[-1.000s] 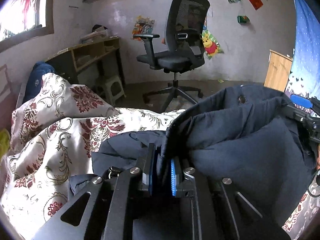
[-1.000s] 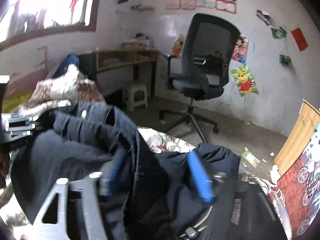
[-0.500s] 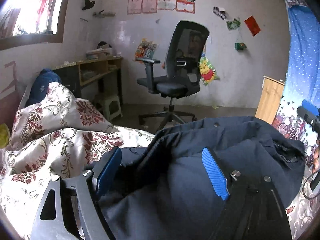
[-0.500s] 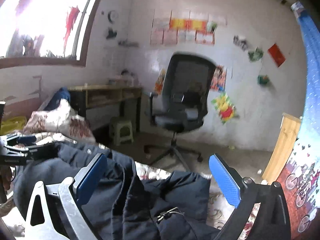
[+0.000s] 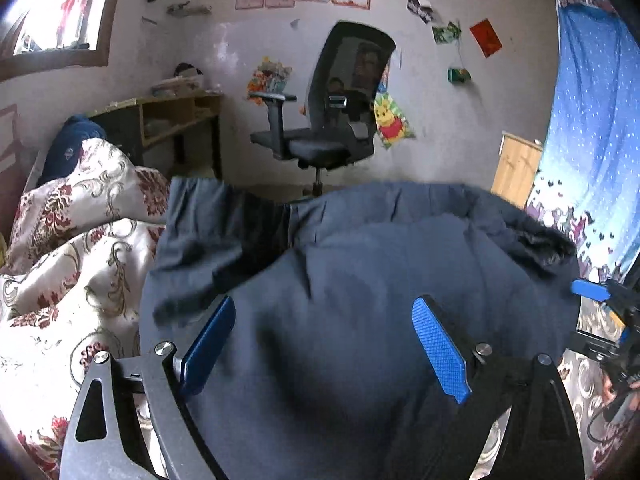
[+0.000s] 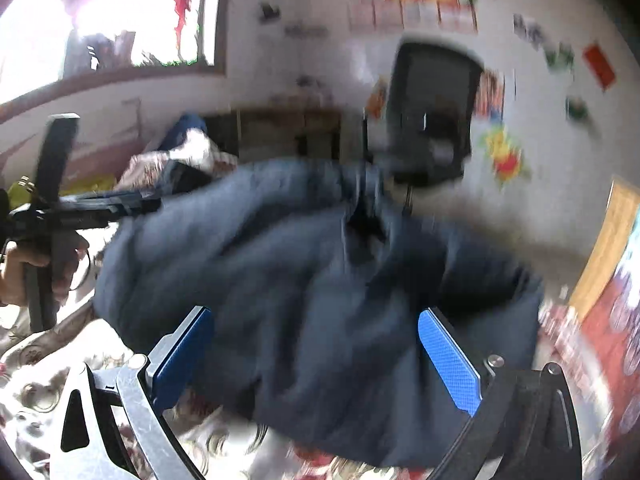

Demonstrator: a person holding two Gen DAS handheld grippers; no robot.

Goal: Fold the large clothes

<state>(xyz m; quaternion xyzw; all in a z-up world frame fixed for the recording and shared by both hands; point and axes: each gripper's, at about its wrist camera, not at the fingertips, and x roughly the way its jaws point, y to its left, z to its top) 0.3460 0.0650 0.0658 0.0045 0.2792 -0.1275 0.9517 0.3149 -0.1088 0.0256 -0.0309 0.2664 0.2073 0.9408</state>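
A large dark navy jacket (image 5: 360, 280) lies in a folded heap on the flowered bedspread (image 5: 72, 264). My left gripper (image 5: 324, 308) hovers over its near edge. Its jaws are opening, and the cloth lies beneath them, not pinched by the blue pads (image 5: 440, 348). At the far right edge of the left wrist view, a blue pad (image 5: 588, 290) of the other gripper shows beside the jacket. The right wrist view is blurred. In it my right gripper (image 6: 316, 316) stands wide open over the jacket (image 6: 320, 248). A hand (image 6: 24, 268) holds the left gripper's handle at far left.
A bunched flowered quilt (image 5: 92, 184) is piled on the bed at left. Past the bed's foot stand a black office chair (image 5: 340, 120), a wooden desk (image 5: 176, 116) and a small wooden cabinet (image 5: 516, 168). A blue curtain (image 5: 596, 120) hangs at right.
Both grippers were shut on jacket cloth and have let go, their jaws now wide. The raised cloth has dropped into a flatter heap, and both grippers have drawn back from it.
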